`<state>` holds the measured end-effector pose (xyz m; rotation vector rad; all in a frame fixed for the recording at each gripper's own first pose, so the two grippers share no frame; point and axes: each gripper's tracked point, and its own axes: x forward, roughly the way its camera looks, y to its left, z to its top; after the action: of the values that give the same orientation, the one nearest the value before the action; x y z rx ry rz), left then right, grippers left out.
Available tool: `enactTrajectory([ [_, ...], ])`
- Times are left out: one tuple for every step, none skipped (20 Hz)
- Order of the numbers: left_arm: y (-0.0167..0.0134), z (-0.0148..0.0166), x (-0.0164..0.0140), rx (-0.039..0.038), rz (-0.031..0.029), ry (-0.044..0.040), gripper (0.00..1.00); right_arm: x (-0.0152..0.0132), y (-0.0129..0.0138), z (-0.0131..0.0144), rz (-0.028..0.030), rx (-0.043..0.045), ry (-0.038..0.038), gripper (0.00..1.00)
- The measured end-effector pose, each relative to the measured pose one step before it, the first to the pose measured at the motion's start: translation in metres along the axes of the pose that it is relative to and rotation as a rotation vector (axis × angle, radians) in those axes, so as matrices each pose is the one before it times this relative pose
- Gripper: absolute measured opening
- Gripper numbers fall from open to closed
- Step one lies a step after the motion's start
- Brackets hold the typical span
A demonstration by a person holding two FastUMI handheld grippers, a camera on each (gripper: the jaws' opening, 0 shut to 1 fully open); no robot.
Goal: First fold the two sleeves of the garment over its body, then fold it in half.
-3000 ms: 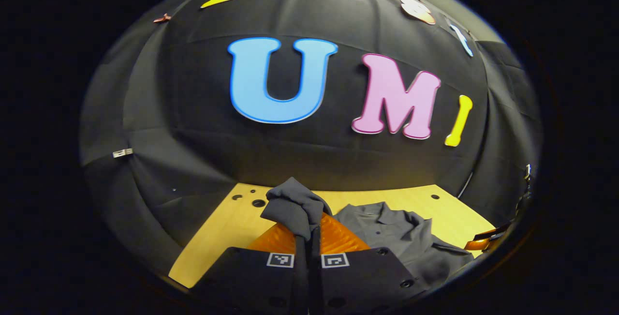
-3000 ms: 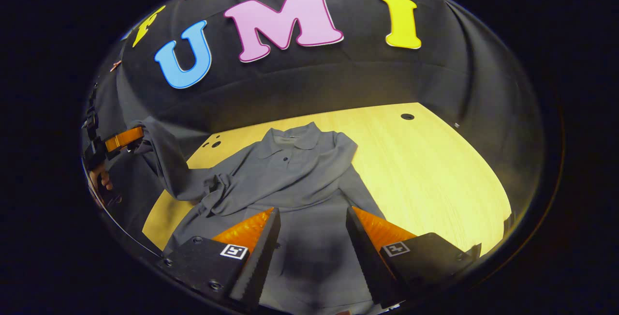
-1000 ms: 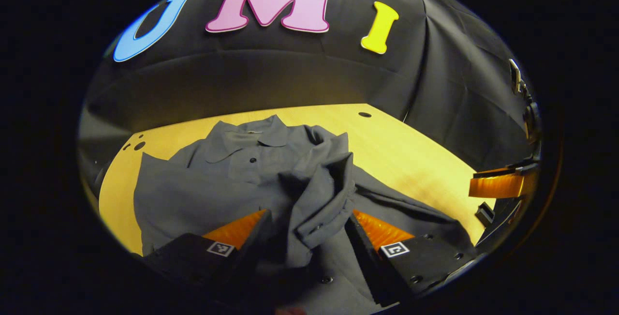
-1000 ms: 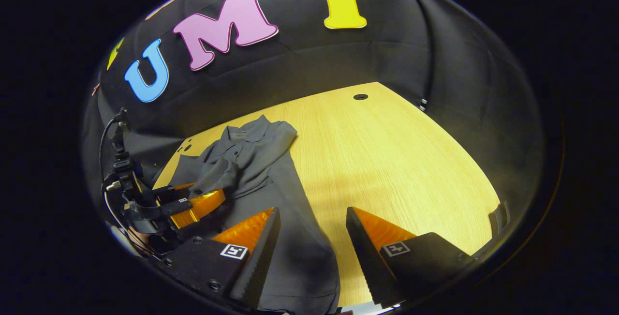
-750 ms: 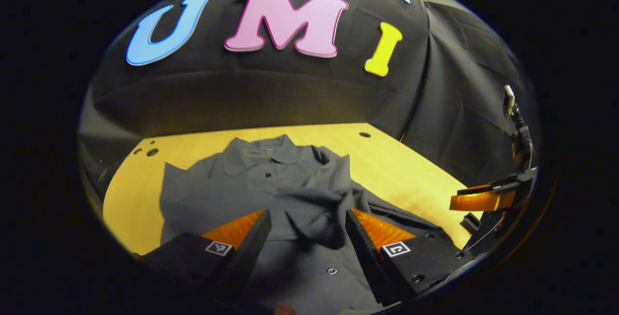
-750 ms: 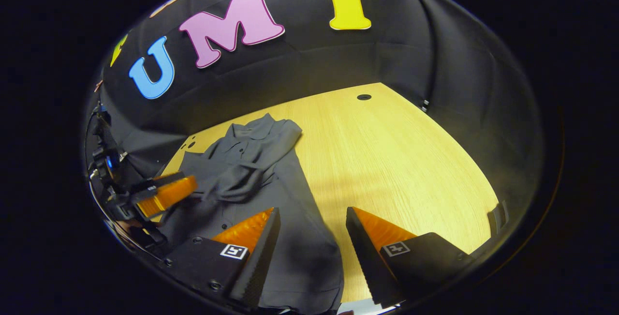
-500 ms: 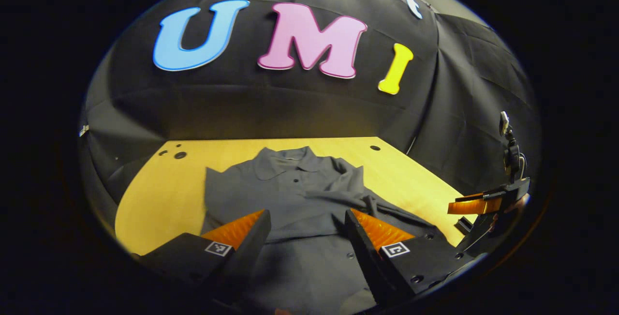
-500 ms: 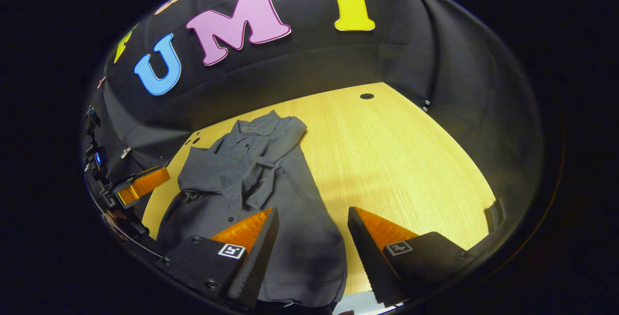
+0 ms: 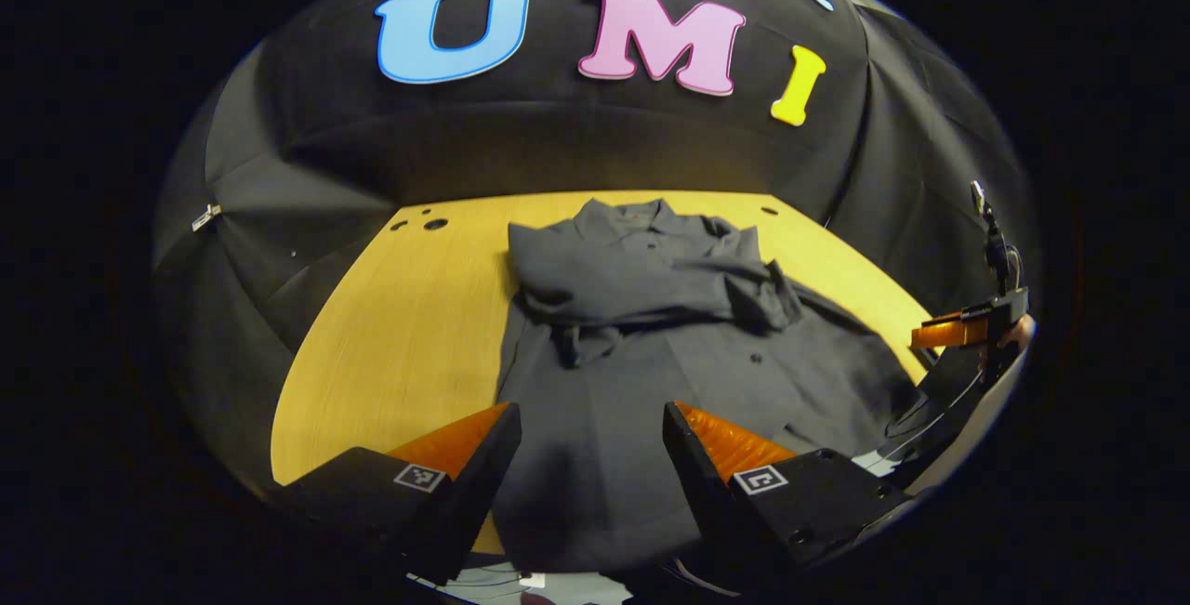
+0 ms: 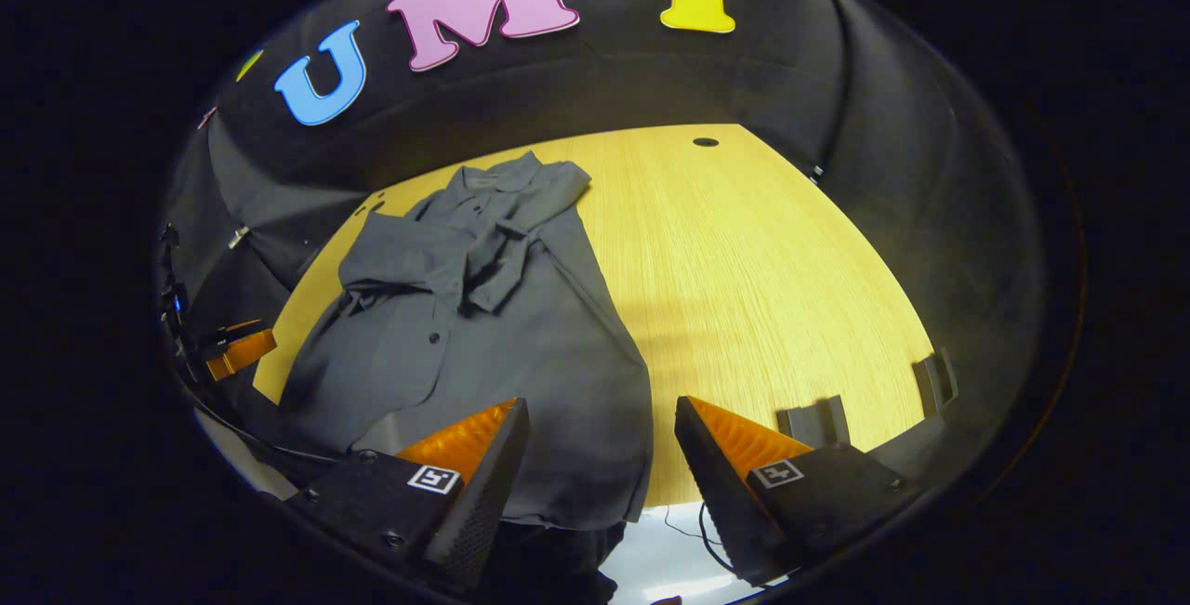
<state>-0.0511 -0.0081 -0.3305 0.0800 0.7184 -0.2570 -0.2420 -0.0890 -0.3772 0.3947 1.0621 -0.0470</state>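
Left gripper view: the left gripper (image 9: pixel 590 424) hangs above the near hem of the shirt (image 9: pixel 651 345), its jaws spread wide with nothing between them. The shirt is grey and buttoned, lying flat on the wooden table (image 9: pixel 390 326), collar (image 9: pixel 628 212) at the far end. Both sleeves are folded in across the chest, forming a bunched band (image 9: pixel 641 294) below the collar. The lower body of the shirt is smooth and reaches the near table edge. The right gripper (image 9: pixel 948 334) appears at the right rim, past the shirt's side edge, held by a hand; whether its fingers are apart cannot be told from this angle.

Right gripper view: the right gripper (image 10: pixel 600 438) is held over the near corner of the shirt (image 10: pixel 483 326), jaws wide apart and empty. One finger is above the hem, the other above bare table (image 10: pixel 744 252). The shirt lies on the left half of the table, collar (image 10: pixel 502 175) far, with the folded sleeves (image 10: pixel 446 256) crossing its upper part. The hem droops slightly over the near table edge. The left gripper (image 10: pixel 237 351) sits at the left rim, off the shirt's side.
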Motion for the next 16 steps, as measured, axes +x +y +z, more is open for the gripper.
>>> enactTrajectory([
  [0.00679,-0.01362,-0.00094,0.0033,0.01117,0.02543,0.96,0.00164,0.00048,-0.00858,-0.00421,-0.00232,0.01772,0.97],
  [0.0059,-0.01249,-0.00062,0.00738,0.00962,0.02194,0.96,0.00172,0.00063,-0.00684,-0.00399,-0.00487,0.01526,0.98],
  [0.0064,-0.01243,-0.0004,0.00714,0.00924,0.02265,0.96,0.00228,0.00064,-0.00689,-0.00335,-0.00647,0.01489,0.98],
  [0.0051,-0.01249,0.00004,-0.00015,0.00666,0.02567,0.96,0.00156,0.00082,-0.00595,-0.00299,-0.00837,0.01282,0.98],
  [0.00458,-0.01137,0.00022,-0.0082,0.00495,0.0241,0.96,0.0015,-0.00017,-0.00731,-0.00519,-0.00634,0.01637,0.98],
  [0.00362,-0.00958,0.00105,-0.015,0.00333,0.02145,0.96,0.00026,-0.00137,-0.00427,-0.00158,-0.00164,0.01321,0.98],
  [0.00416,-0.00873,0.00095,-0.01667,0.00551,0.02345,0.96,-0.00056,-0.00295,-0.00491,-0.00443,-0.00002,0.01307,0.98],
  [0.00217,-0.00937,0.00118,-0.01726,0.00028,0.02309,0.96,0.00104,-0.00119,-0.00491,-0.00266,0.00214,0.01178,0.97],
  [-0.00035,-0.00767,0.00271,-0.01524,-0.00635,0.02295,0.96,0.00212,0.00065,-0.00381,-0.00308,0.00071,0.01097,0.98],
  [-0.00105,-0.00423,0.00346,-0.0082,-0.00566,0.01611,0.96,0.00274,0.00116,-0.00347,0.00121,-0.00126,0.00938,0.98],
  [-0.00187,-0.0046,0.00306,-0.00214,-0.00588,0.01533,0.96,0.00295,0.00355,-0.00259,0.00528,-0.0047,0.0088,0.97],
  [-0.00085,-0.0041,0.00345,0.00544,0.00096,0.0175,0.96,0.00459,0.00444,-0.00136,0.00487,-0.01072,0.00777,0.98],
  [-0.00156,-0.00299,0.00409,0.00881,0.00218,0.01581,0.96,0.00549,0.00453,-0.00215,0.00338,-0.01728,0.0089,0.98],
  [-0.00021,0.0002,0.00383,0.01617,0.01599,0.00872,0.96,0.00537,0.00527,-0.00398,-0.00576,-0.0238,0.019,0.98],
  [-0.00127,0.00267,0.00094,0.0195,-0.00019,0.00048,0.97,0.00315,0.00124,0.00503,-0.02043,-0.04817,-0.02765,0.98],
  [-0.0028,0.00244,0.0058,0.00971,-0.00118,0.00317,0.99,0.00263,0.00137,-0.00214,-0.00379,-0.04937,0.0215,0.98],
])
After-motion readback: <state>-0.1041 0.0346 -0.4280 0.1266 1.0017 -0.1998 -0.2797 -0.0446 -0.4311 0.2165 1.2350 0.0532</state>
